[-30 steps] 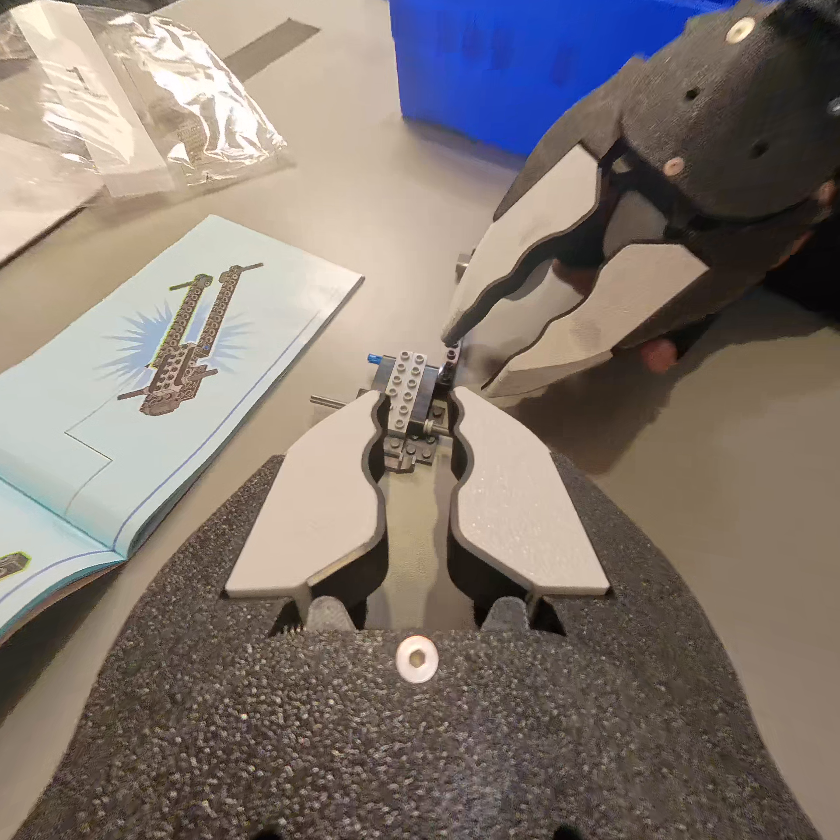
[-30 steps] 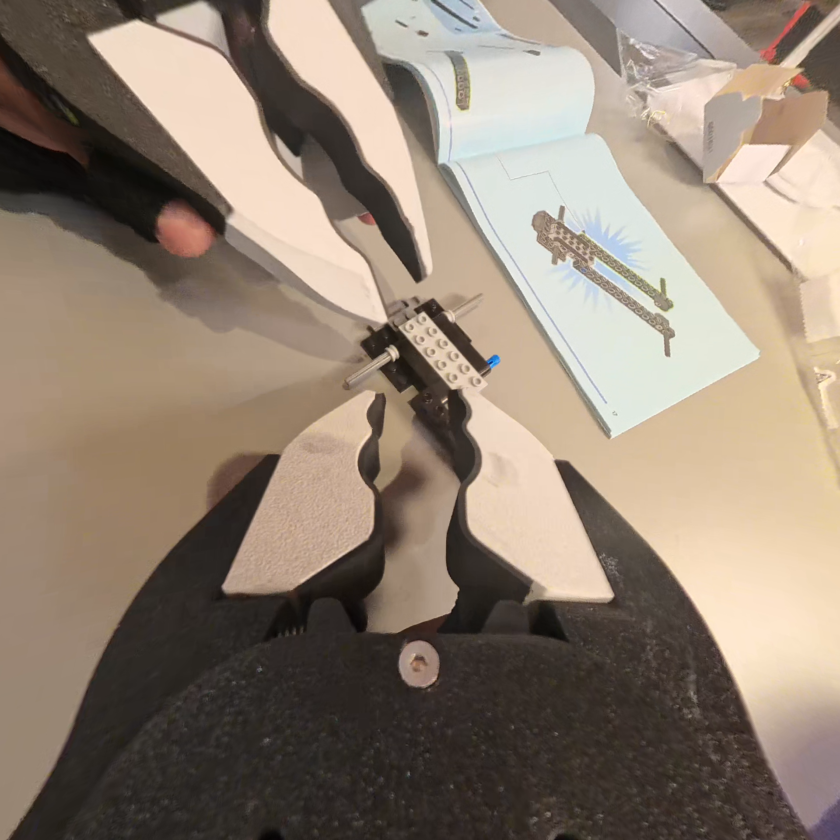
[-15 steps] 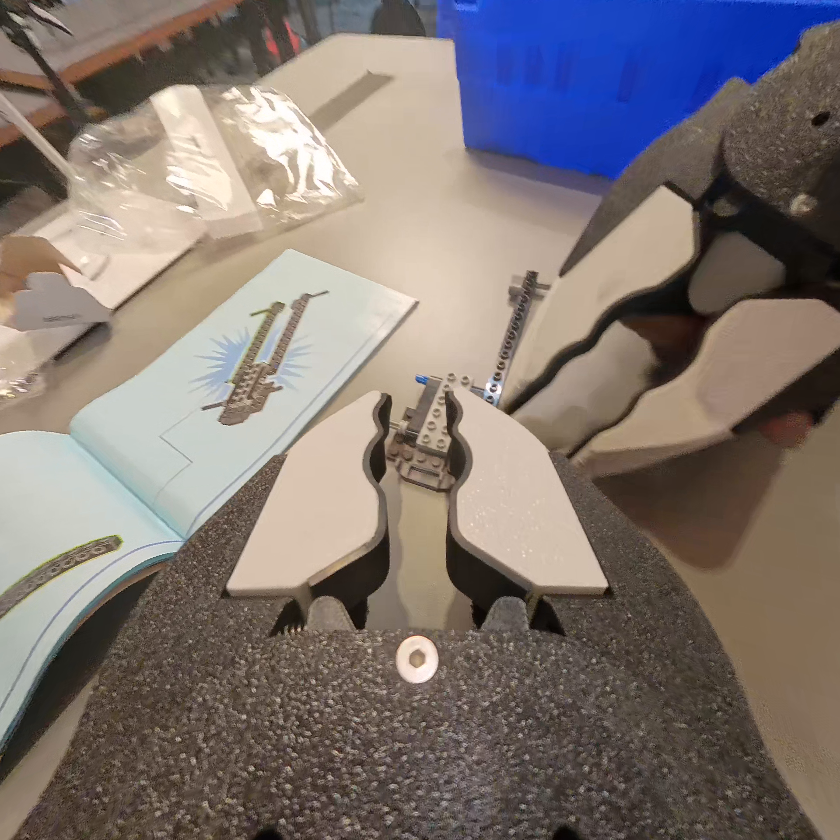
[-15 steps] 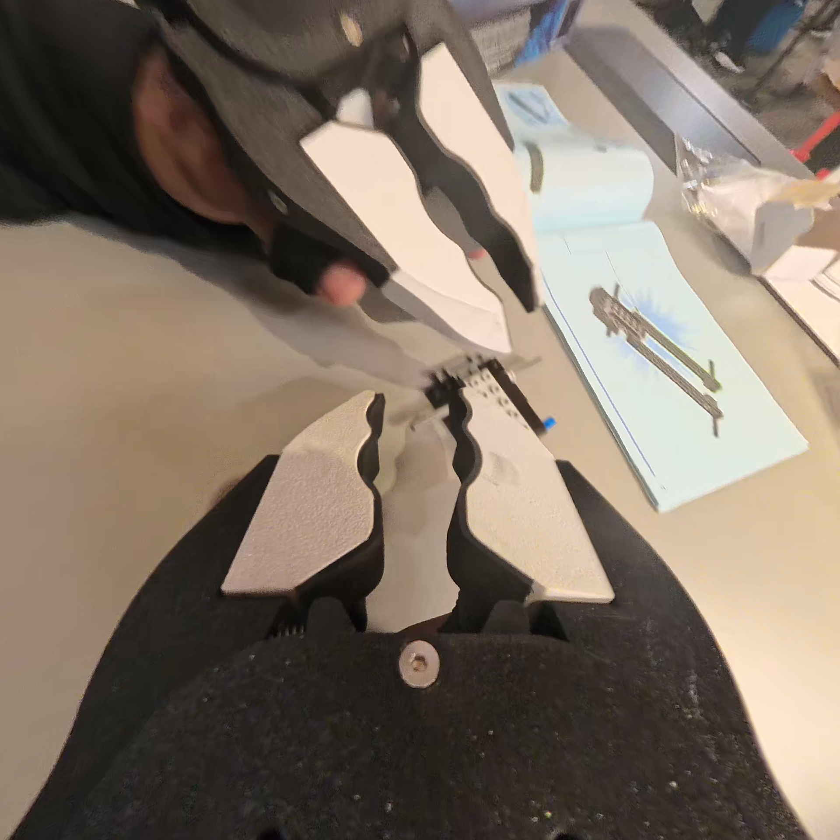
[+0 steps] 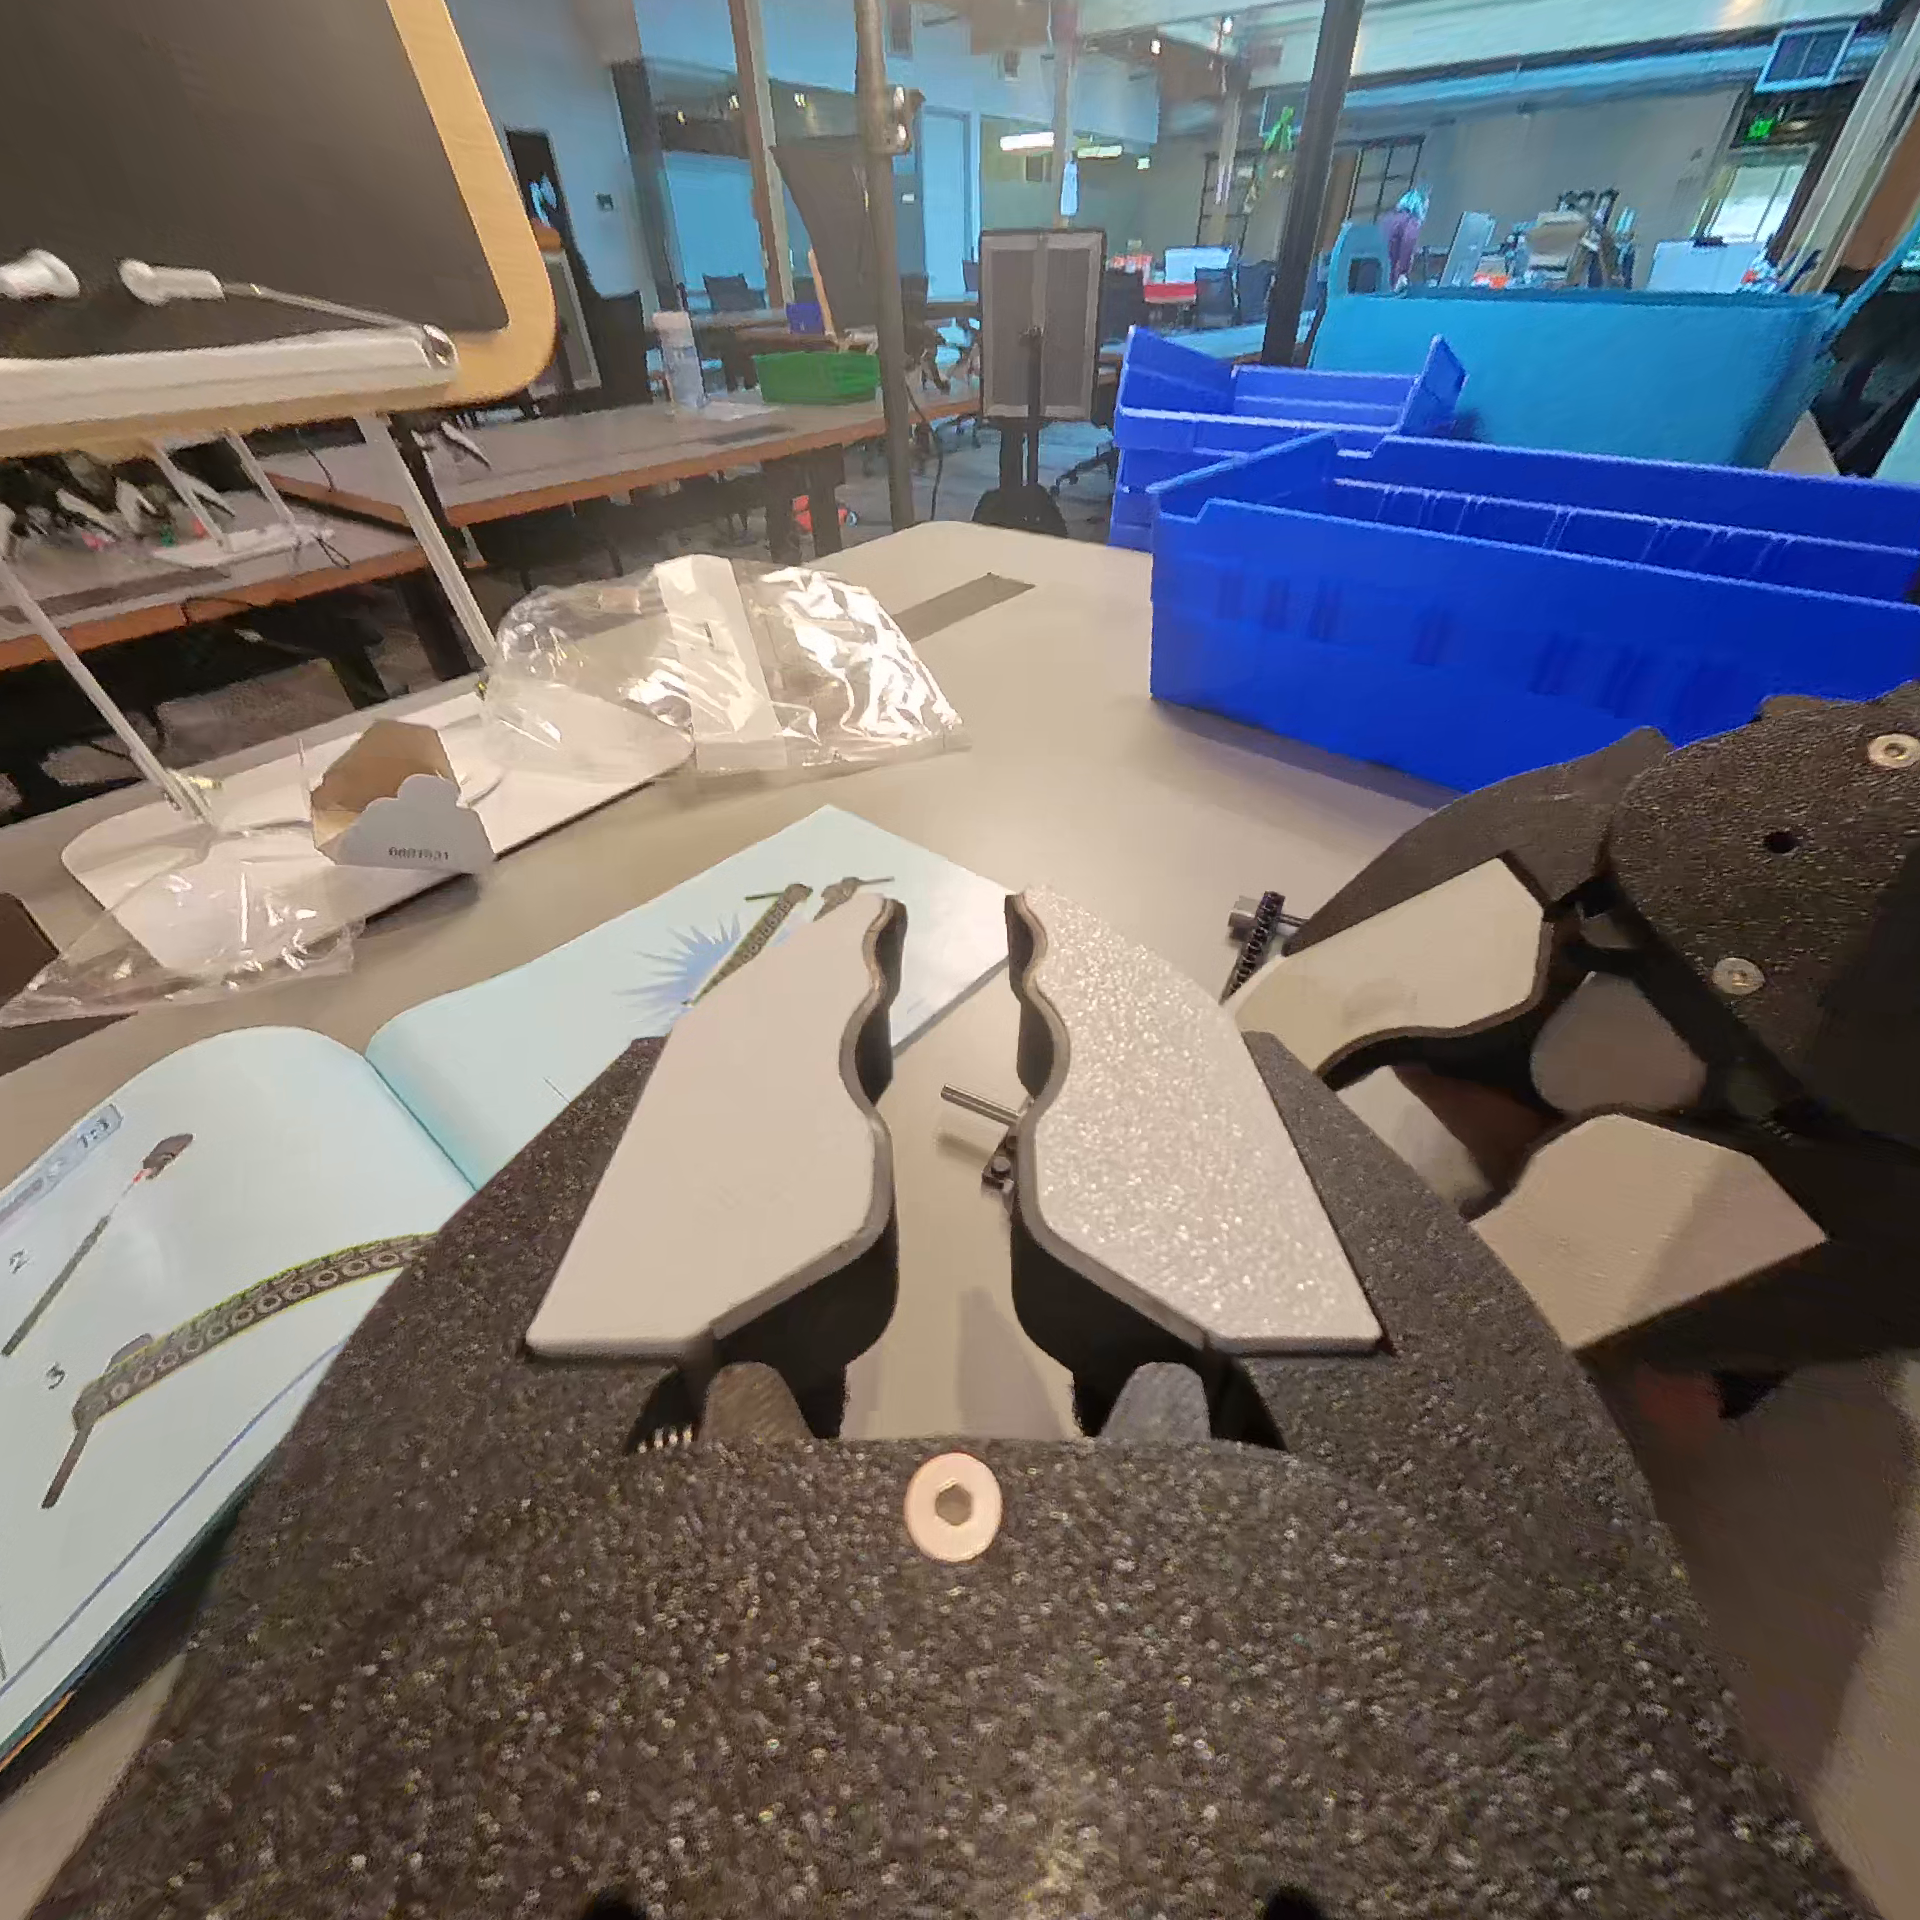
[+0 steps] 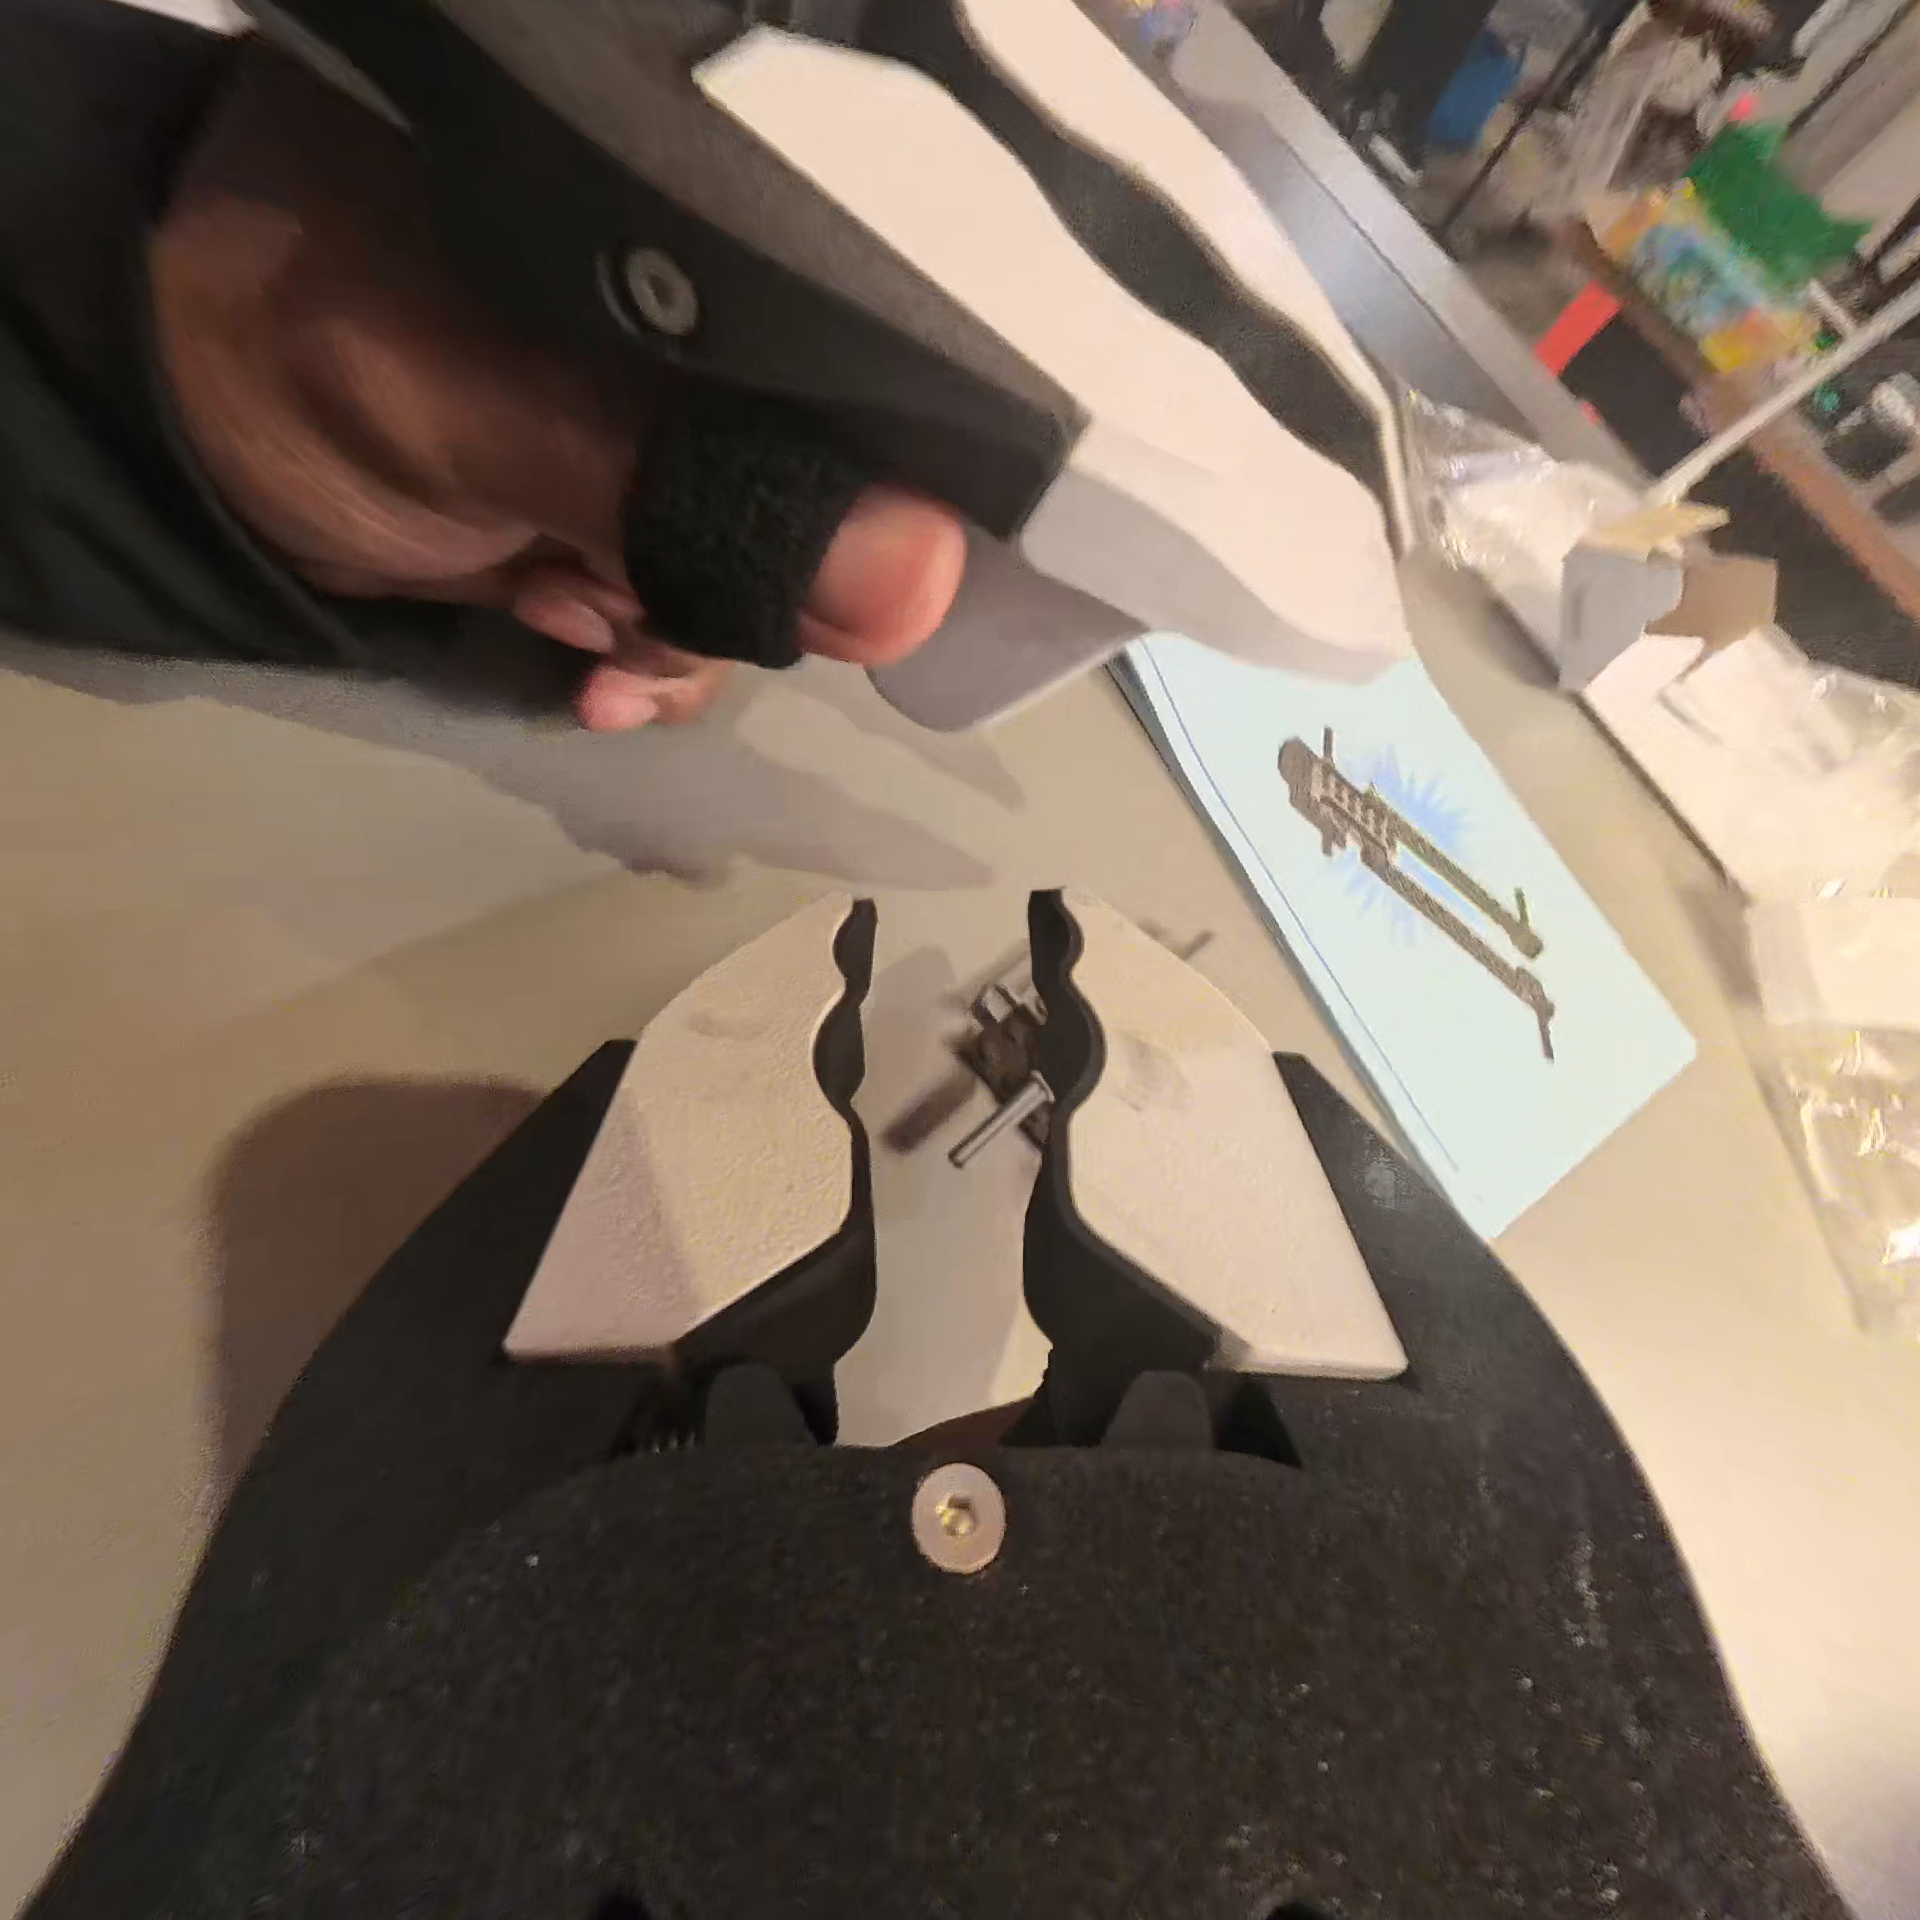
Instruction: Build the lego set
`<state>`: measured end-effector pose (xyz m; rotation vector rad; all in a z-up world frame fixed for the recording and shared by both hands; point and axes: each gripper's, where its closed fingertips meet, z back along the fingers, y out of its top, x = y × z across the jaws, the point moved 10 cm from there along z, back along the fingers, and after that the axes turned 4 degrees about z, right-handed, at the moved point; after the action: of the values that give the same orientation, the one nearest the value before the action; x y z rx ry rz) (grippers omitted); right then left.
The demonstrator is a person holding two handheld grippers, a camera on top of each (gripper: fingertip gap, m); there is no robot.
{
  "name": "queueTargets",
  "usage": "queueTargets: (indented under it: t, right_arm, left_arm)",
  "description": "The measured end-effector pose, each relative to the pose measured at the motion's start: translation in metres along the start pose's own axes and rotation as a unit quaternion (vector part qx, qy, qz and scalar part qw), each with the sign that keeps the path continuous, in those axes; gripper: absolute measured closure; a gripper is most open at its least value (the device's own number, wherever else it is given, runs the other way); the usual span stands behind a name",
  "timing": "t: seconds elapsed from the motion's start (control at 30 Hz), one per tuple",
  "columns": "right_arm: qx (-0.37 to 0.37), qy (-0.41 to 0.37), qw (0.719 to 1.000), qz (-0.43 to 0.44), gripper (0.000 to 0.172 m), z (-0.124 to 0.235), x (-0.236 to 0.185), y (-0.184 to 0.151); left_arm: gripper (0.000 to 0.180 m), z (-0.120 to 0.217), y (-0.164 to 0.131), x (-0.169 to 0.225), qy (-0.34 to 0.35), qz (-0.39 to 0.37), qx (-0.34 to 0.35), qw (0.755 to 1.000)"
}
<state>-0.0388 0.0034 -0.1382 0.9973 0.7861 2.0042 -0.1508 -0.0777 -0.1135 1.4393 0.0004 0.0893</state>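
On the beige table (image 5: 1091,727) we are holding both grippers, left (image 5: 956,914) and right (image 6: 951,914), parted and empty; the small brick assembly (image 6: 1003,1049) is lying loose below, unfinished.

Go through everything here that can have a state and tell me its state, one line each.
Left gripper: fingers apart, nothing between them.
Right gripper: fingers apart, gripping nothing.
Small brick assembly: lying on the table below.
Instruction booklet: open, flat.
Clear plastic bag: crumpled, lying flat.
Small cardboard box: torn open.
Blue bin: upright.
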Motion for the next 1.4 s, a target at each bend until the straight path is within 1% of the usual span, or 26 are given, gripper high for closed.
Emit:
queueTargets:
  t: [0.1,0.23,0.3,0.37,0.47,0.6,0.77,0.93,1.2,1.4]
  right_arm:
    - [-0.011,-0.016,0.999,-0.028,0.142,0.002,0.003,-0.002]
    - [-0.008,-0.039,0.998,-0.046,0.142,0.004,0.007,-0.003]
    - [-0.004,-0.038,0.998,-0.052,0.141,0.005,0.008,-0.004]
    - [0.005,-0.042,0.998,-0.051,0.141,0.007,0.008,-0.004]
    - [0.011,-0.049,0.998,-0.04,0.143,0.009,0.006,-0.004]
    - [0.017,-0.065,0.998,-0.02,0.145,0.013,0.004,-0.005]
    - [0.016,-0.062,0.997,-0.041,0.145,0.013,0.008,-0.007]
    - [0.025,-0.053,0.996,-0.063,0.144,0.015,0.013,-0.008]
    - [0.022,-0.045,0.997,-0.059,0.14,0.014,0.012,-0.008]
    - [0.015,-0.028,0.996,-0.079,0.14,0.012,0.016,-0.009]
  left_arm:
    - [0.163,0.0,0.003,0.001,-0.013,0.008,-0.004,1.0]
    - [0.165,0.001,0.005,-0.001,0.008,-0.021,0.012,1.0]
    - [0.165,0.002,0.003,-0.003,-0.001,-0.007,0.017,1.0]
    - [0.165,0.001,0.001,-0.005,-0.004,0.003,0.013,1.0]
    - [0.165,0.0,-0.001,-0.006,0.002,-0.011,0.007,1.0]
    - [0.165,0.0,-0.002,-0.001,-0.011,-0.029,0.0,1.0]
    - [0.165,-0.001,-0.003,0.003,-0.013,-0.045,-0.012,0.999]
    - [0.165,-0.003,-0.003,0.004,-0.011,-0.045,-0.022,0.999]
    - [0.165,-0.001,-0.002,-0.003,-0.012,-0.016,-0.011,1.0]
    - [0.165,0.0,-0.001,-0.008,-0.018,0.008,-0.007,1.0]
